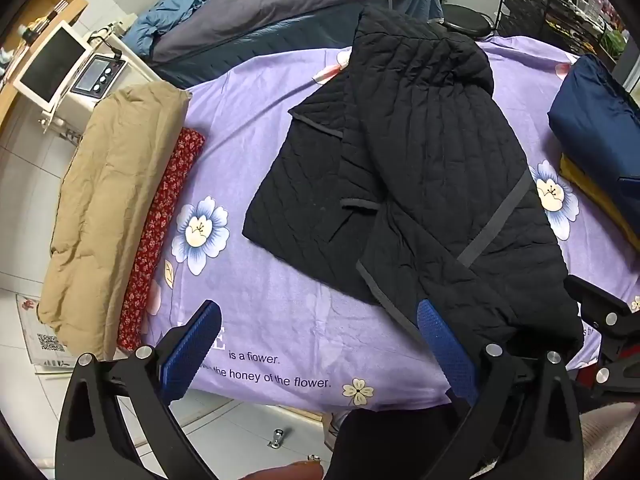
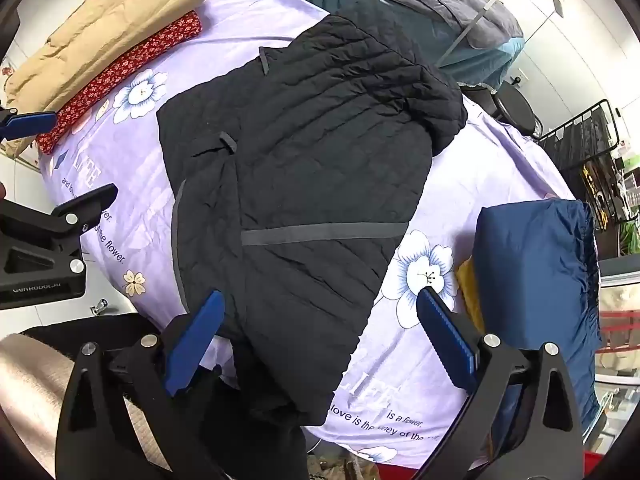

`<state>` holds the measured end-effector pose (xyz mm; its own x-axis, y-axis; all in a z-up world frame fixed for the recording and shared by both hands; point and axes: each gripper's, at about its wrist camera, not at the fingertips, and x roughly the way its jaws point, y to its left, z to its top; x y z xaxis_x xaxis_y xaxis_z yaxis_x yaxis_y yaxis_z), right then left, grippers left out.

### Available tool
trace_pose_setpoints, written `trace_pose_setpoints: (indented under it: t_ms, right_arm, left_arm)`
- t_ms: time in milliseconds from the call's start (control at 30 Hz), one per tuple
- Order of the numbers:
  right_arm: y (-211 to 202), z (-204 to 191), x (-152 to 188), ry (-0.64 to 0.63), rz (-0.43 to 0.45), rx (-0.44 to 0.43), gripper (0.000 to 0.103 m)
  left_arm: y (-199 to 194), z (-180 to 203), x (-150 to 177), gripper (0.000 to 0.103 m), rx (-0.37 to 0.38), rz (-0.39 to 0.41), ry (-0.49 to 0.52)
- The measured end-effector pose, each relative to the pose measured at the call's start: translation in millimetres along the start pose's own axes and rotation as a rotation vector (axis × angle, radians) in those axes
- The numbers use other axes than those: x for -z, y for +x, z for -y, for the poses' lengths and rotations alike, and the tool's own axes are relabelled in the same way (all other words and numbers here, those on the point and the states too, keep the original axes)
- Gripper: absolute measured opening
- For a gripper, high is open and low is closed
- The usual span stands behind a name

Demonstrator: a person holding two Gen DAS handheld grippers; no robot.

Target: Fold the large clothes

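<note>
Left gripper (image 1: 318, 346): lowest in its own view, blue pads spread wide with nothing between them; its right finger overlaps the jacket's near edge, contact unclear.
Right gripper (image 2: 320, 332): jaws equally wide apart and empty, hovering over the jacket's lower end.
Black quilted jacket (image 1: 404, 168): partly folded at frame centre on the sheet, grey trim bands showing, near corner drooping past the table edge.
Left side: folded tan garment (image 1: 112, 208) with a red floral cloth (image 1: 164, 232) just beside it.
Right side: navy bundle (image 2: 536, 276) resting on a yellow piece (image 2: 468, 288).
Top of frame: grey and blue-green garments (image 1: 260, 24) heaped behind the jacket.
Surface: lilac flowered sheet (image 1: 280, 320) with printed lettering.
Room: white tiled floor (image 1: 24, 200), a monitor (image 1: 52, 64) at upper left, a black wire rack (image 1: 560, 4) at upper right.
</note>
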<state>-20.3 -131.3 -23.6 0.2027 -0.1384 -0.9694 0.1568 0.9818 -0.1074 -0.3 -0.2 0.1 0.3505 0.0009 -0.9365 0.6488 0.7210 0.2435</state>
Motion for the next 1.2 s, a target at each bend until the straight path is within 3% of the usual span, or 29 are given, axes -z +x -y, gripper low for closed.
trace_pose_setpoints:
  t_ms: [1200]
  right_arm:
    - [0,-4,11,0.005,-0.01,-0.004,0.095]
  left_arm:
    - [-1,8,4,0.096,-0.004,-0.007,0.024]
